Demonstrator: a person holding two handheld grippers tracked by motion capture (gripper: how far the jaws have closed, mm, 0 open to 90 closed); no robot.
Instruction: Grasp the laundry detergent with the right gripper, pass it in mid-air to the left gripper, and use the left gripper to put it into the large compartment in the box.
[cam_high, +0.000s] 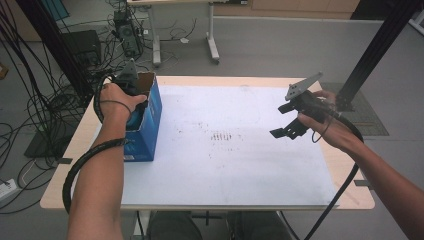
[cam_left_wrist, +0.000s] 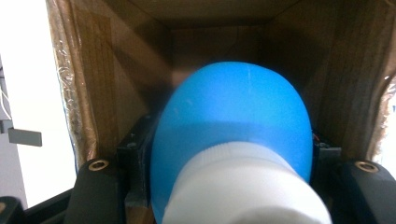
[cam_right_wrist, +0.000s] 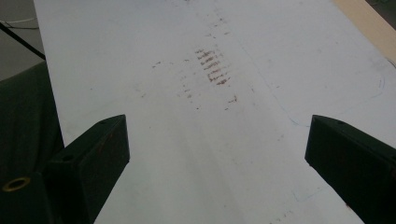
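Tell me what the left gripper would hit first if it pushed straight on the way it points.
Probably the brown inner end wall of the cardboard box: the left gripper, shut on a blue bottle, already points inside it. Depth is unclear.

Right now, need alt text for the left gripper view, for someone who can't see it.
A blue bottle with a white ribbed cap is clamped in the left gripper, seen close up from the cap end. It points into an open brown cardboard box, whose walls surround it. The white table surface shows past the box's left edge.
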